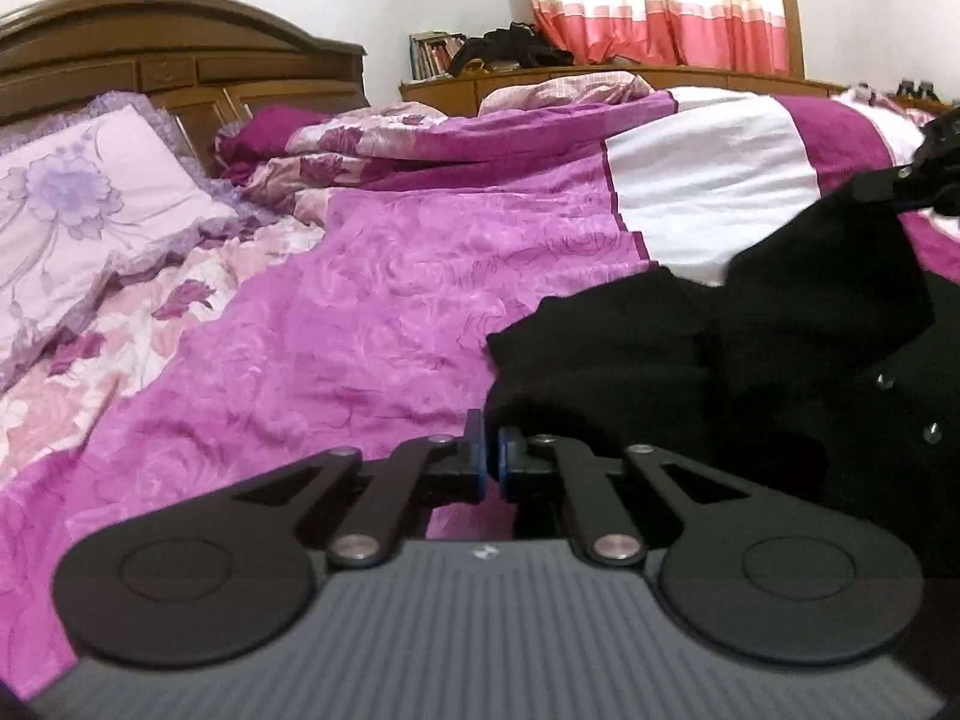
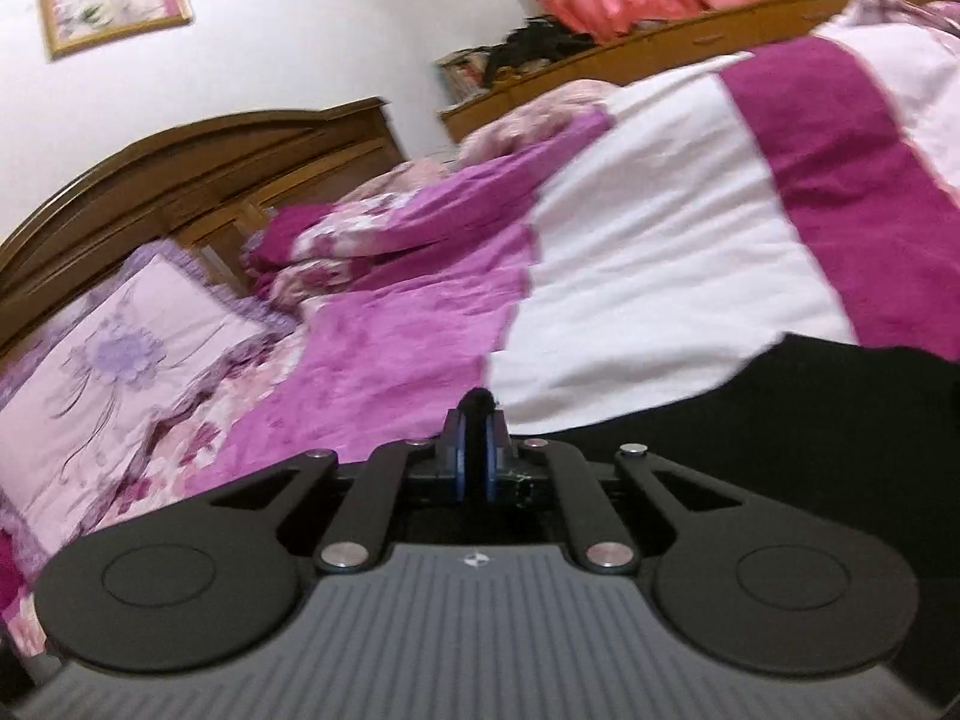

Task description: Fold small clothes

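A black garment (image 1: 750, 360) with small metal snaps lies crumpled on the purple bedspread (image 1: 390, 300), to the right in the left wrist view. Its near left corner reaches the tips of my left gripper (image 1: 492, 450), whose blue pads are pressed together on that edge. The garment's far right part rises to a peak at the frame's right edge. In the right wrist view my right gripper (image 2: 475, 456) is shut on a fold of the same black garment (image 2: 810, 414). A tuft of cloth pokes up between its pads, and the rest hangs off to the right.
A lilac flowered pillow (image 1: 90, 210) leans on the wooden headboard (image 1: 180, 54) at the left. A folded floral quilt (image 1: 390, 144) lies at the bed's head. Past the white and magenta blanket (image 1: 708, 174) stands a low wooden cabinet (image 1: 540, 81) below pink curtains.
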Demonstrator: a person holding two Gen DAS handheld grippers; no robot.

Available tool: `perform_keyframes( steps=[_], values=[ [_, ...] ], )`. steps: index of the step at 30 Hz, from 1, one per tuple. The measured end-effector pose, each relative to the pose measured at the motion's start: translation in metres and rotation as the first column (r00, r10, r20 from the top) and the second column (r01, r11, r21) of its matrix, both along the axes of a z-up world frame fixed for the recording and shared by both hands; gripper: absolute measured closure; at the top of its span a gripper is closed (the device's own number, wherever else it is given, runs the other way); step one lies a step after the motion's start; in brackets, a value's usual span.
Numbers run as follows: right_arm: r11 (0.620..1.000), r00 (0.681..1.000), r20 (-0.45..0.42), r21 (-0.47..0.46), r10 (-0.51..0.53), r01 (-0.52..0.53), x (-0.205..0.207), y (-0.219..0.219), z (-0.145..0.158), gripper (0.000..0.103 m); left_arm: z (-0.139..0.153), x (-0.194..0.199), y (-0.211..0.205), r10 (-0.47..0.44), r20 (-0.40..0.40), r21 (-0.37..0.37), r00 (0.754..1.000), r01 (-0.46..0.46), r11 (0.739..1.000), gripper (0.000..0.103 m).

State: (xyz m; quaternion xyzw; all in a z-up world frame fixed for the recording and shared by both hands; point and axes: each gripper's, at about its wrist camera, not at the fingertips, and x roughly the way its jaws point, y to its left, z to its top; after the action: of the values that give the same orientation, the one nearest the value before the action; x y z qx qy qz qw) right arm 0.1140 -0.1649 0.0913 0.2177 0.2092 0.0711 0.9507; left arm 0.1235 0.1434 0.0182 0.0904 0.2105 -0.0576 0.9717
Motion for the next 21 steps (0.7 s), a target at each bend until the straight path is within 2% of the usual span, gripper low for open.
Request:
perform_keyframes(
  steps=[2,5,8,12,15,17,18,19,21],
  values=[
    [0.998,0.999,-0.016,-0.036,-0.049,0.048,0.000,-0.024,-0.001,0.097,-0.005,0.000,-0.001,0.030,-0.021,0.007,0.999,-0.030,1.000,0.098],
    [0.995,0.993,-0.064,-0.019,-0.097,0.096,0.005,-0.063,-0.006,0.097,-0.004,0.000,0.004,0.089,-0.085,-0.070,0.992,-0.095,0.993,0.098],
    [0.990,0.986,-0.103,-0.061,-0.133,0.127,0.006,-0.090,-0.015,0.097,-0.007,0.001,0.002,0.121,-0.150,-0.068,0.981,-0.133,0.989,0.098],
    [0.983,0.970,-0.176,-0.105,-0.166,0.149,0.009,-0.114,-0.032,0.097,-0.010,0.014,0.004,0.090,-0.229,-0.035,0.969,-0.100,0.994,0.096],
    [0.977,0.958,-0.214,-0.132,-0.191,0.165,0.013,-0.126,-0.046,0.101,-0.010,0.018,0.015,0.083,-0.273,-0.101,0.958,-0.115,0.988,0.095],
    [0.967,0.951,-0.216,-0.177,-0.222,0.185,0.017,-0.130,-0.053,0.101,-0.013,0.021,0.022,0.098,-0.291,-0.156,0.952,-0.149,0.976,0.095],
    [0.967,0.949,-0.219,-0.168,-0.229,0.194,0.019,-0.135,-0.056,0.101,-0.014,0.022,0.023,0.110,-0.295,-0.174,0.949,-0.166,0.971,0.095],
    [0.971,0.949,-0.224,-0.140,-0.223,0.196,0.021,-0.139,-0.059,0.101,-0.014,0.021,0.022,0.123,-0.291,-0.176,0.949,-0.180,0.968,0.095],
    [0.975,0.946,-0.240,-0.103,-0.217,0.198,0.024,-0.143,-0.064,0.101,-0.013,0.018,0.013,0.138,-0.270,-0.122,0.953,-0.176,0.977,0.095]
  ],
)
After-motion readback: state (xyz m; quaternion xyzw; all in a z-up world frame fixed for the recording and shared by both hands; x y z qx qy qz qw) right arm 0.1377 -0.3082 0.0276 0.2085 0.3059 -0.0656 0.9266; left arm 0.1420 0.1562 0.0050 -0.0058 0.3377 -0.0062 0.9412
